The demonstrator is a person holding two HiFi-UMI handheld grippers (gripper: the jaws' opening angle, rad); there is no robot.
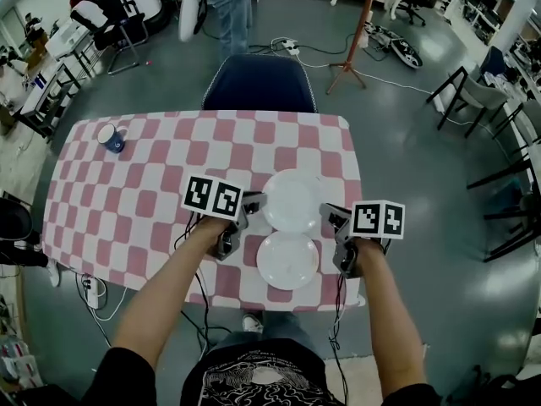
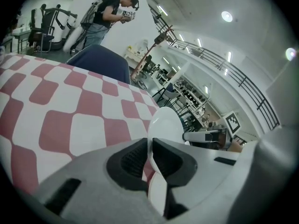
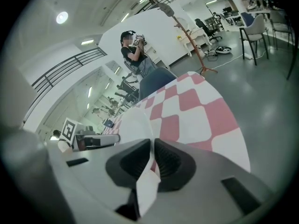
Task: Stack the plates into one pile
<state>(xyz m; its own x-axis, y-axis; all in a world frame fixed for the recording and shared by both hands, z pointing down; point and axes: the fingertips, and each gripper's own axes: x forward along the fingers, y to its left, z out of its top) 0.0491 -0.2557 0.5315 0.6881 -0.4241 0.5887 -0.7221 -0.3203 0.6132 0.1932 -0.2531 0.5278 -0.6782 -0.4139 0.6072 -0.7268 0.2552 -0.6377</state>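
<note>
Two white plates are in the head view. The far plate (image 1: 293, 200) is gripped on both sides: my left gripper (image 1: 255, 201) is shut on its left rim and my right gripper (image 1: 327, 214) on its right rim. The near plate (image 1: 287, 260) lies flat on the checked table (image 1: 144, 201), close to the front edge, just below the held one. In the left gripper view the plate's rim (image 2: 166, 122) runs between the pads of my left gripper (image 2: 150, 155). In the right gripper view the same plate (image 3: 133, 125) is pinched by my right gripper (image 3: 152, 160).
A blue mug (image 1: 111, 137) stands at the table's far left corner. A dark blue chair (image 1: 260, 83) is tucked against the far edge. A person (image 2: 105, 17) stands beyond the chair. Cables trail on the floor below the near edge.
</note>
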